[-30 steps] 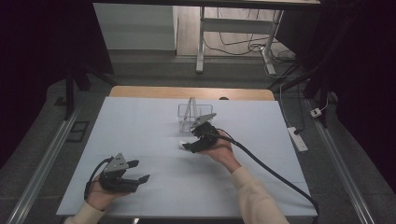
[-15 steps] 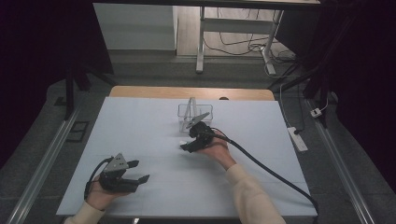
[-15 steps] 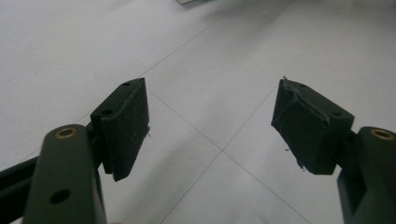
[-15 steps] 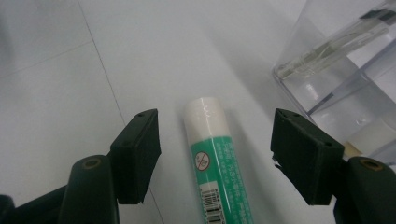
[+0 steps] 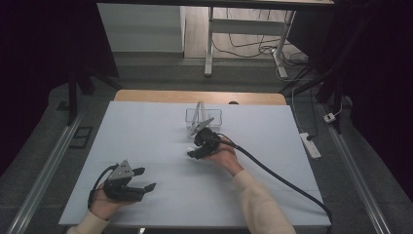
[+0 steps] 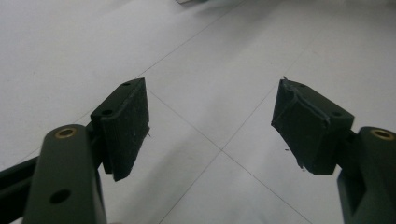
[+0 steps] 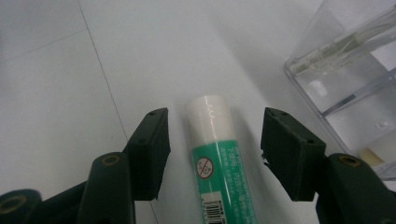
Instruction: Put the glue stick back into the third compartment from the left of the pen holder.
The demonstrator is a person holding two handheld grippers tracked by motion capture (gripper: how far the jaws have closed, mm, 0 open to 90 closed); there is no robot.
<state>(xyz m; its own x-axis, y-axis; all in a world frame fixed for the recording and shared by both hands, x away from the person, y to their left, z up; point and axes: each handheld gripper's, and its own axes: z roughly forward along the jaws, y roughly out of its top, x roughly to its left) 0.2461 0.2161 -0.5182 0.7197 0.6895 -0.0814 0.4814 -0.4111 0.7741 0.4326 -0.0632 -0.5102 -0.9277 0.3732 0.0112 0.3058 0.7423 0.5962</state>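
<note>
My left gripper point(image 5: 139, 181) sat idle at the near left of the table point(image 5: 146, 126), well apart from the clear box point(image 5: 203, 120), jaws wide with nothing but bare white surface between them.

My right gripper point(image 7: 212, 144) was out near the middle of the table, just in front of the clear box, jaws spread wide on either side of a glue stick point(image 7: 218, 158). The glue stick lay flat on the table, just beside the clear box and not touching it as far as I could tell. Neither jaw touched it; there was a gap on both sides.

Step in hand, I judged: lining up to grab the glue stick, not yet gripped. Next move called for squeezing the jaws evenly on the green body and then lifting; it's round, so an off-centre pinch could roll it.

Its long axis ran along my gripper's reach, white cap pointing away from me, label end toward my hand. The clear box held a long transparent thing leaning inside, too faint to name.
</note>
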